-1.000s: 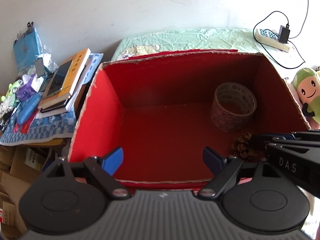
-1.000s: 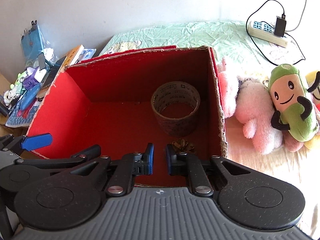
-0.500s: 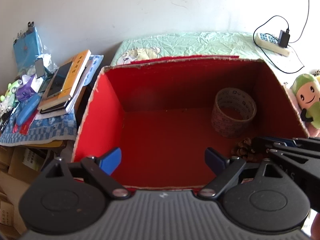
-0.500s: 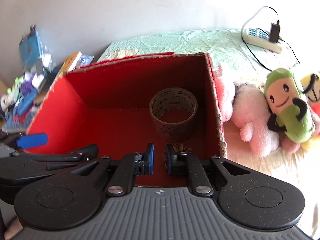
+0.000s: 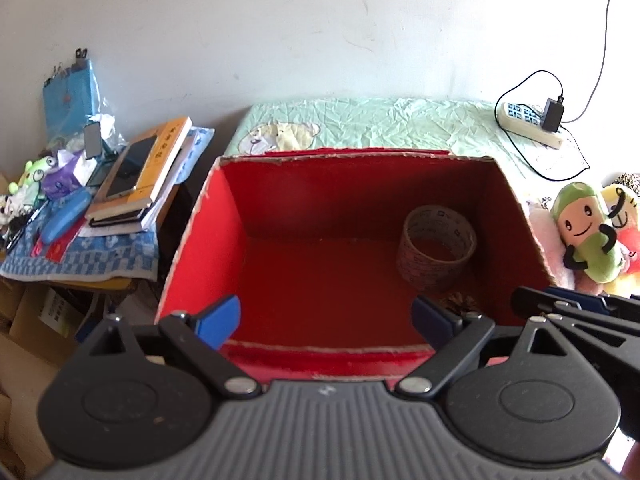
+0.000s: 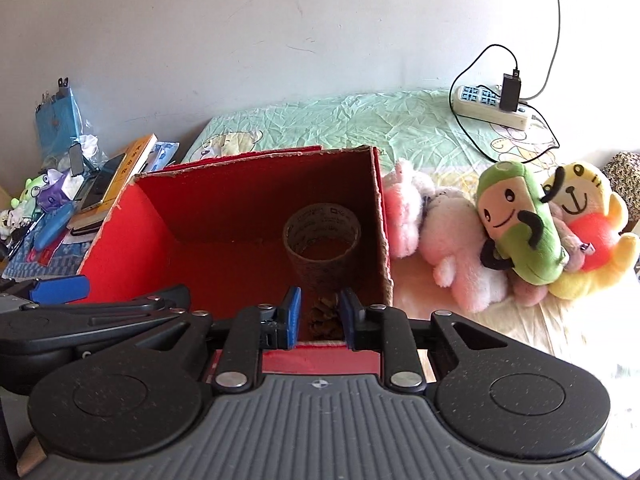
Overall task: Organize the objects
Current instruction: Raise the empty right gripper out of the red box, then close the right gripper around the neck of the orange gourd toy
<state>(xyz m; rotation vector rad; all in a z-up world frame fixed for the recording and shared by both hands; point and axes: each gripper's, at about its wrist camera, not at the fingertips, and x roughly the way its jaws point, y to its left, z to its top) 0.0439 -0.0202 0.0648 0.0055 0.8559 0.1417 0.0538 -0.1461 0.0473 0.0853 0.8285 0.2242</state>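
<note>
A red cardboard box (image 5: 192, 240) (image 6: 120, 236) stands open on the bed. Inside it a roll of tape (image 5: 437, 248) (image 6: 322, 246) stands at the right, with a brown pine cone (image 5: 460, 305) (image 6: 325, 318) in front of it on the box floor. My left gripper (image 5: 326, 318) is open and empty above the box's near edge. My right gripper (image 6: 319, 316) is open by a narrow gap, above the near edge, with the pine cone seen through the gap below. It also shows at the right of the left wrist view (image 5: 560, 308).
Plush toys lie right of the box: a green one (image 6: 516, 224), a yellow one (image 6: 588, 232), pink ones (image 6: 452, 248). A power strip with cable (image 6: 492, 110) lies on the bed behind. A cluttered side table with books and a phone (image 5: 132, 176) stands left.
Both grippers have risen and drawn back from the box. The right gripper's fingers have parted somewhat. The pine cone stays on the box floor.
</note>
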